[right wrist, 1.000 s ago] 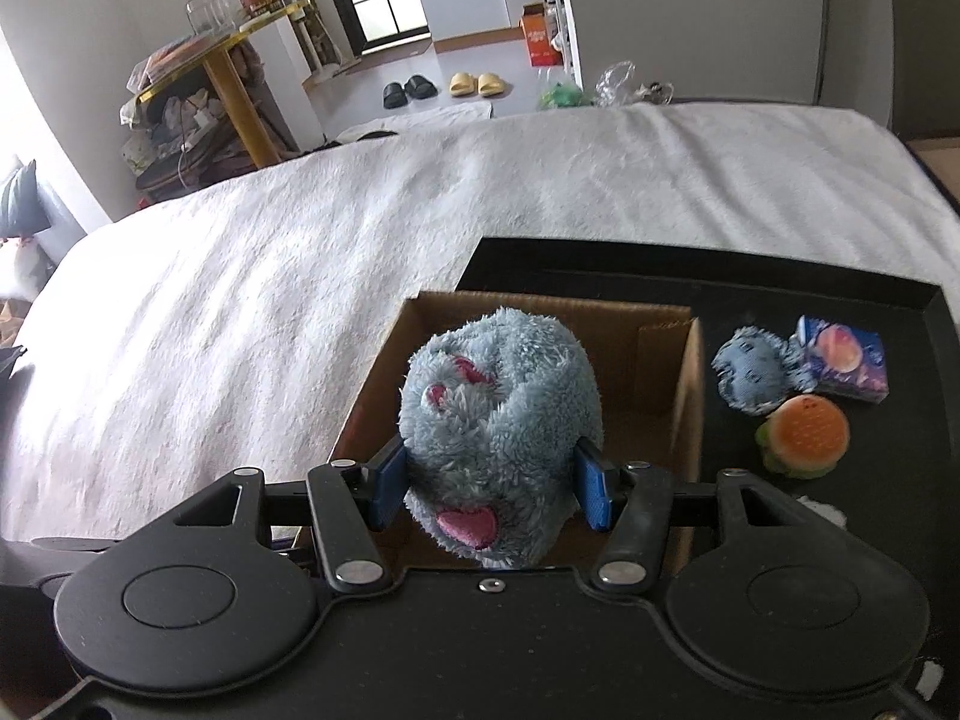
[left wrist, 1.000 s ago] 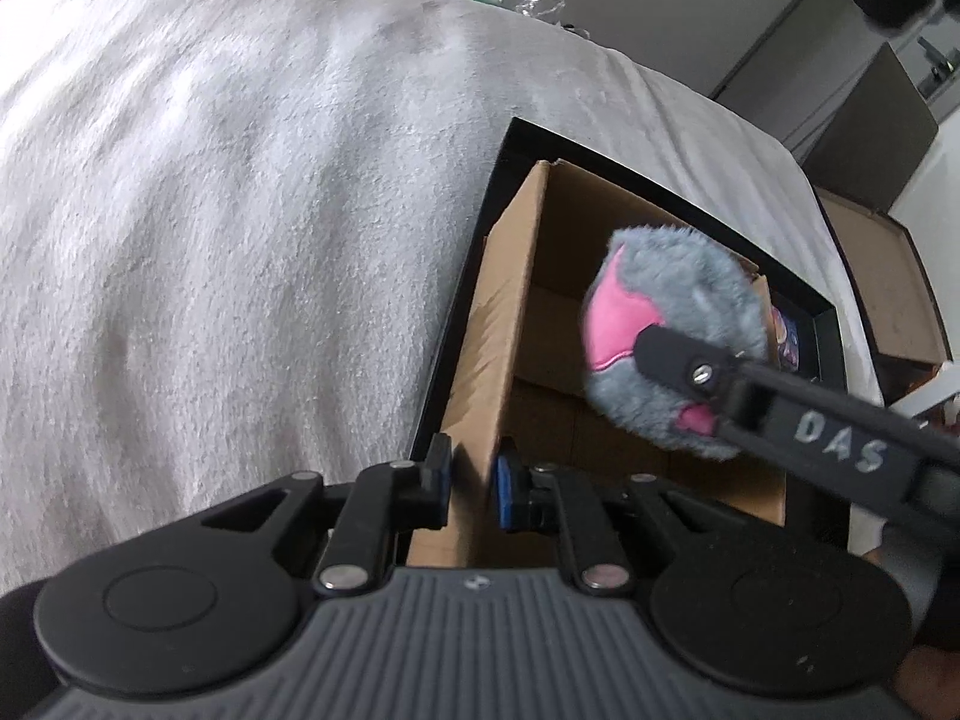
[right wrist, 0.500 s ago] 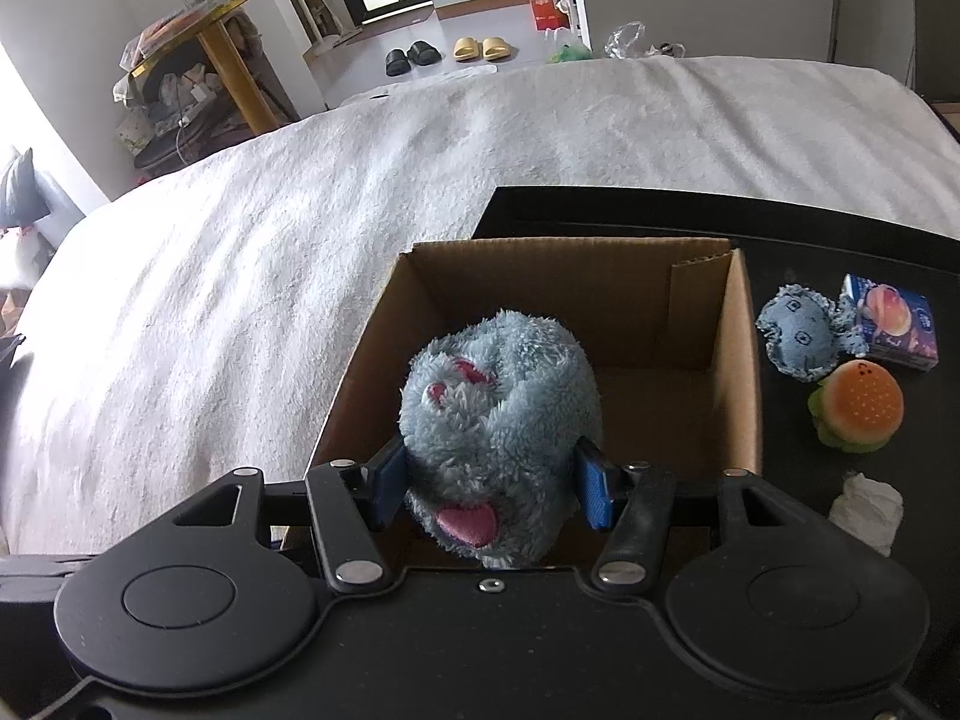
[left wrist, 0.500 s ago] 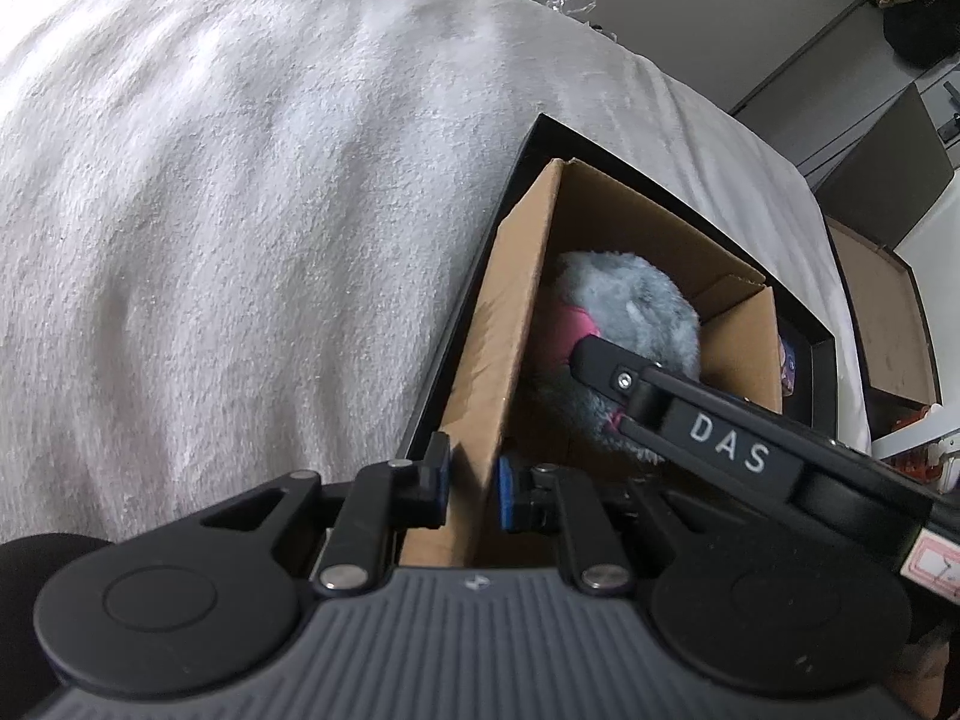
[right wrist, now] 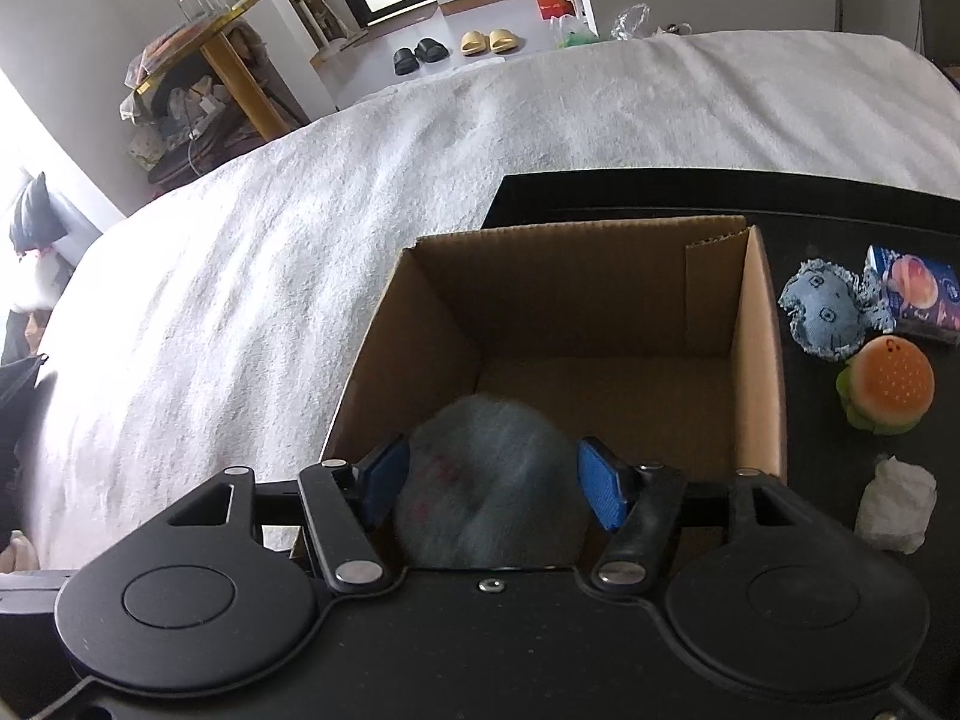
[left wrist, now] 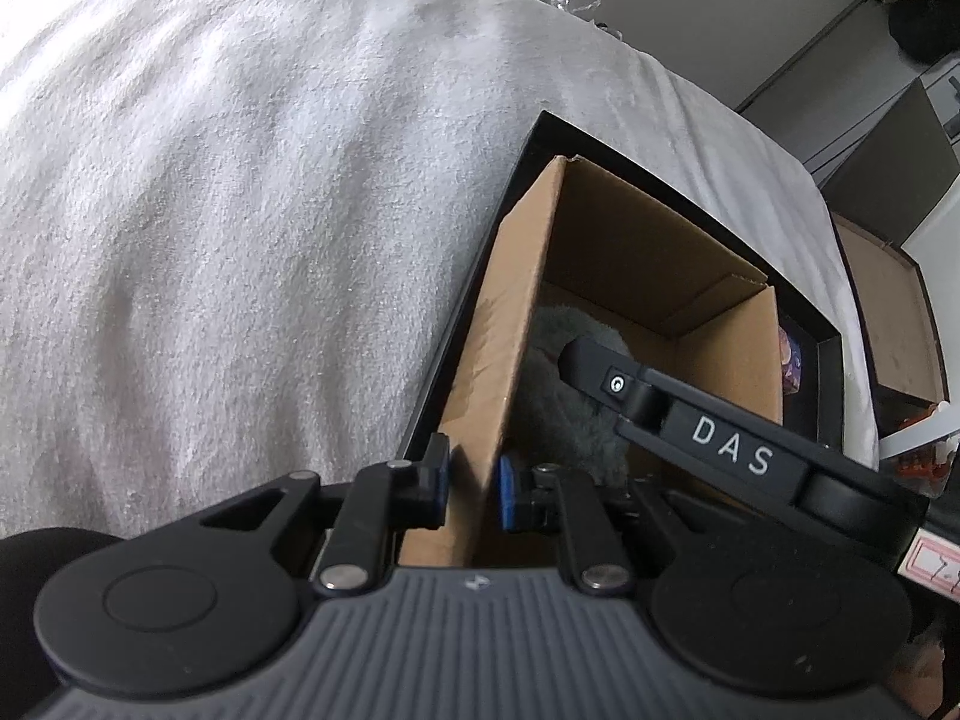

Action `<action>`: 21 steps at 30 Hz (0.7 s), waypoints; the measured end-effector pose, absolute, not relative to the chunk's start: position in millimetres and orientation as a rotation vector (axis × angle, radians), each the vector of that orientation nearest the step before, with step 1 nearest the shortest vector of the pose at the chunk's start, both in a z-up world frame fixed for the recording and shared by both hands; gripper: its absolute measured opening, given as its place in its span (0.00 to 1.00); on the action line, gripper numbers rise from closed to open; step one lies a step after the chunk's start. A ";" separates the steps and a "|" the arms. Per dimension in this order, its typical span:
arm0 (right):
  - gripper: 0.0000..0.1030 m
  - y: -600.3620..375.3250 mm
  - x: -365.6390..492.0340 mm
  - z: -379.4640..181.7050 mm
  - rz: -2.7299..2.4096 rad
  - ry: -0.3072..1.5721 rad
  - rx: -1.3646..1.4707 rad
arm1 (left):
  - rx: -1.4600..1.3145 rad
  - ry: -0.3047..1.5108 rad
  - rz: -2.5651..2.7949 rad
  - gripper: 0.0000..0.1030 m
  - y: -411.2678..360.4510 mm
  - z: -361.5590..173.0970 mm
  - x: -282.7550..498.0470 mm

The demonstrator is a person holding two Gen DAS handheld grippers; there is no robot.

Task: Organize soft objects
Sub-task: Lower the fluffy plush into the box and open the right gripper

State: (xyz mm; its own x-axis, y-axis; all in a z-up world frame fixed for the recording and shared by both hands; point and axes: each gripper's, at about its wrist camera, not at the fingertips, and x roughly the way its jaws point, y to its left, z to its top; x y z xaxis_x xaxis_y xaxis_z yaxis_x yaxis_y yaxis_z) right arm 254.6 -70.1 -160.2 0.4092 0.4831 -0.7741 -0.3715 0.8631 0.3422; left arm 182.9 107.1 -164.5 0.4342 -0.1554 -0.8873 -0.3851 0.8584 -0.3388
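A: Since a second ago the right hand-held gripper (right wrist: 492, 483) has gone down into the box (right wrist: 762, 348) and its blue pads have spread; the plush (right wrist: 489, 480) is blurred between them, seemingly let go and dropping inside

B: And the box itself?

A: It stands on the black tray (right wrist: 840, 198) on the bed (right wrist: 300, 240). The left hand-held gripper (left wrist: 471, 480) is pinching its near wall (left wrist: 498, 360), holding it steady

B: How does the plush handle?

A: My guess: light, soft, squashy, nothing to break. Take it across the round middle, where the fur gives and grips

B: What's left outside?

A: A denim toy (right wrist: 825, 315), a burger toy (right wrist: 885, 384), a printed packet (right wrist: 918, 300) and a white wad (right wrist: 894, 504), all just beside the box on the tray

B: Any writing?

A: "DAS" in white on the right gripper's finger, seen from the left wrist; the packet's print is too small to read
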 end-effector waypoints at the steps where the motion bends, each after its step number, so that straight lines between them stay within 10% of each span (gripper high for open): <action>1: 0.60 -70.6 255.1 -160.9 0.542 1.018 0.125 | -0.541 1.130 0.155 0.15 105.7 -164.0 183.3; 12: 0.59 -104.5 250.3 -142.3 0.531 0.993 0.171 | -0.430 1.153 0.195 0.19 90.6 -157.9 187.3; 21: 0.59 -144.3 252.9 -128.7 0.491 0.918 0.178 | -0.346 1.141 0.246 0.47 74.8 -152.0 189.7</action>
